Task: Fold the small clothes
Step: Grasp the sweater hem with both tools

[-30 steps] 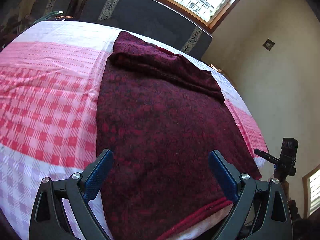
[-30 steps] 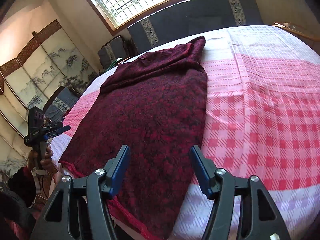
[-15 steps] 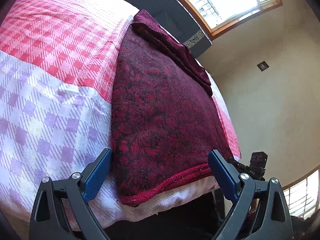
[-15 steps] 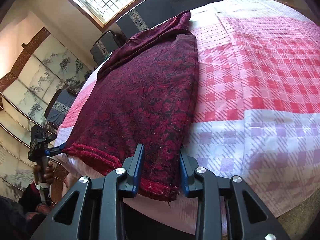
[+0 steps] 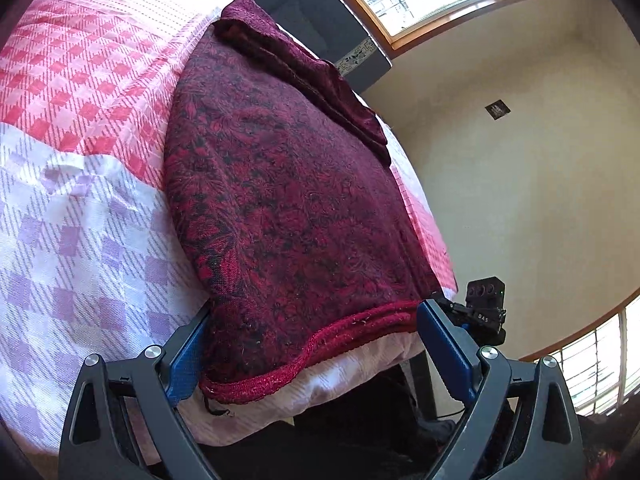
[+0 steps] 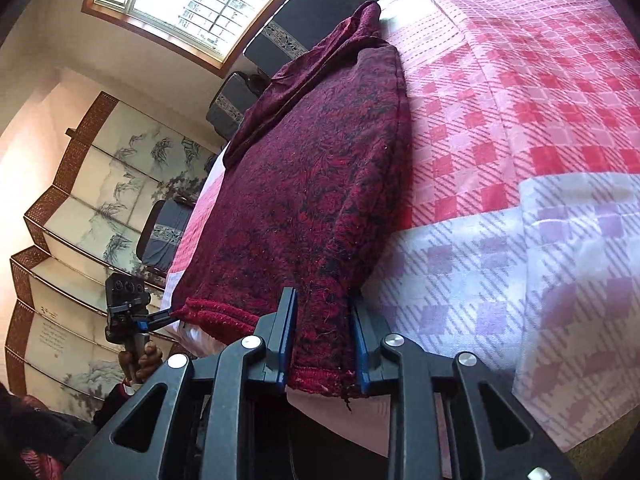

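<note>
**Uneven grip at the hem could skew the fold**

The dark red patterned garment (image 5: pixel 288 208) lies flat along the bed (image 5: pixel 80 216), its ribbed hem (image 5: pixel 320 344) hanging just over the near edge of the checked bedspread and its far end bunched into a loose roll near the headboard (image 6: pixel 320 12).

The right gripper (image 6: pixel 322 354) is pinching 1 hem corner, its 2 blue pads pressed against the fabric from both sides. The left gripper (image 5: pixel 316 350) is spread wide, straddling the hem at the other corner without clamping it; 1 pad touches the garment's side, the other sits just beside the hem's far end.

Judged from this, the main risk is a lopsided lift: if the right side rises before the left closes, the hem would twist and the fold line would run crooked. The left gripper's wide span might also gather too much cloth, or catch the bedspread beneath, dragging it along. The knit looks thick and slack, so a shallow pinch could slip free midway.
</note>
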A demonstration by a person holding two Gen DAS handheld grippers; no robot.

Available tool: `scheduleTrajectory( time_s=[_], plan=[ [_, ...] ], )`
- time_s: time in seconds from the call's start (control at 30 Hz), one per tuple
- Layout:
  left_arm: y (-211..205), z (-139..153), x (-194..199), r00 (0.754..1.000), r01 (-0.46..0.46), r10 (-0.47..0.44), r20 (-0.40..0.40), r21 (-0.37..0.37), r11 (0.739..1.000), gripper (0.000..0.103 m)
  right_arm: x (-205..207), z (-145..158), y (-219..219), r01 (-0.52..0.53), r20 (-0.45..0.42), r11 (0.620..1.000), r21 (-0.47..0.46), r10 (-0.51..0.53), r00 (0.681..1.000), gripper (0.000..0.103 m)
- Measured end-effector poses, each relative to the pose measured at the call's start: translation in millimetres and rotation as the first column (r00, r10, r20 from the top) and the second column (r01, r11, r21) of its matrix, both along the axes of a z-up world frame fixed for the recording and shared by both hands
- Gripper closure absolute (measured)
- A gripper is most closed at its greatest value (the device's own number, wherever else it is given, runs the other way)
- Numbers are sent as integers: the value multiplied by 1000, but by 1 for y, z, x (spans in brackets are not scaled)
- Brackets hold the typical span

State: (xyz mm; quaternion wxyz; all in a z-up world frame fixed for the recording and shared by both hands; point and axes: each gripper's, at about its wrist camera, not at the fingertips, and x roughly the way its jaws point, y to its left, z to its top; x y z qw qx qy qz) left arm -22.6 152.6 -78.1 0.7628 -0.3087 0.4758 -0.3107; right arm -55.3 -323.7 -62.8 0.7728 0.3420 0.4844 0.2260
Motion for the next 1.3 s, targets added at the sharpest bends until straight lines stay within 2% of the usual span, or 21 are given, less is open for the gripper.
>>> scheduleTrajectory(
  time_s=[0.03,0.1,0.2,0.3,0.43,0.5,0.57,0.6,0.77,0.87,0.93,0.97,1.0,1.03,1.07,1.13,1.17,1.2,1.3],
  plan=[
    [2,1,-1,1000,-15,16,-10,26,1000,8,0,0,0,0,0,1000,0,0,1000,78],
    [16,2,-6,998,-66,66,-8,59,996,8,2,1,-8,10,-21,1000,10,-10,1000,74],
    [38,0,-8,990,-134,136,-28,58,989,8,1,4,-21,11,-25,1000,11,-10,1000,69],
    [39,-3,-2,993,-85,86,-81,14,996,8,5,3,-26,-2,-40,999,54,4,999,60],
    [14,-6,5,985,76,-83,-149,-51,996,8,11,10,-17,-70,-13,997,19,70,997,49],
    [11,-9,6,974,108,-131,-184,-133,985,8,12,10,-20,-73,-4,997,25,73,997,47],
    [12,-16,7,955,109,-183,-235,-293,950,8,12,9,-26,-68,1,997,37,68,998,47],
    [15,-18,7,954,81,-170,-247,-334,939,7,12,8,-27,-66,1,997,39,66,998,47],
    [22,-17,17,968,-51,-44,-245,-368,929,7,14,6,-32,-67,4,997,37,67,998,46],
    [20,-12,19,975,-127,58,-215,-326,937,7,14,6,-30,-66,3,997,37,66,998,45],
    [15,-6,17,981,-125,82,-176,-246,961,9,11,6,-29,-64,2,997,32,64,998,46],
    [11,-2,15,984,-119,90,-156,-190,975,12,10,7,-25,-65,1,998,26,65,998,46],
    [5,0,13,987,-97,78,-137,-135,986,37,11,7,-23,-67,1,998,16,67,998,47],
    [-3,1,13,990,-71,63,-127,-63,995,82,11,7,-22,-71,0,997,2,71,997,48],
    [-8,1,12,990,-61,61,-130,3,998,93,11,7,-20,-76,1,997,-8,76,997,52],
    [-6,-3,11,987,-88,90,-135,17,996,92,12,4,-13,-66,-14,998,-23,66,998,71],
    [-4,-4,11,986,-99,103,-134,35,995,92,14,4,-13,-54,-30,998,-25,54,998,83],
    [-2,-5,11,985,-110,115,-129,50,993,92,16,0,-15,-43,-45,999,-21,42,998,88],
    [1,-2,6,987,-129,134,-87,56,990,92,14,-4,-16,-21,-41,1000,-11,20,999,90]
  ],
)
